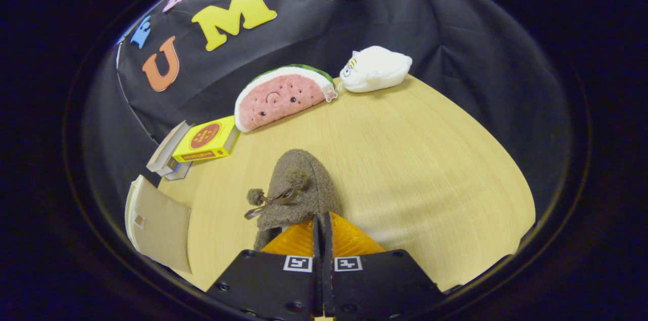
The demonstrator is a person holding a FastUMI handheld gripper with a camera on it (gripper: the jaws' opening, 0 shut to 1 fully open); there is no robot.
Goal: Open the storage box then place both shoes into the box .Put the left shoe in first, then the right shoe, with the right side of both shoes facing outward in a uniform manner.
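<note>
Pale wood grain runs across the worktop [430,159], the biggest thing here, rounded along its far edge where it meets the booth's black cloth wall. At the worktop's left edge stands a beige panel [159,222], likely part of the storage box, though whether the box is open cannot be told. Along the far edge sit a watermelon-slice plush [278,98] and a white plush [374,69], well apart from the action, seemingly just bystanders. Nearer the left-far corner a yellow box [207,139] lies on a couple of books [167,156]. Now the task's thing: a fuzzy brown shoe [304,189] with pom-pom laces, sitting just ahead of the claw near the worktop's near edge, toe pointing away. The claw [322,227] is narrow, its fingers nearly together, seemingly pinching the shoe's heel rim. Gripping there looks sensible: the thin rim suits a tight pinch and would let the shoe hang for lowering into the box.
</note>
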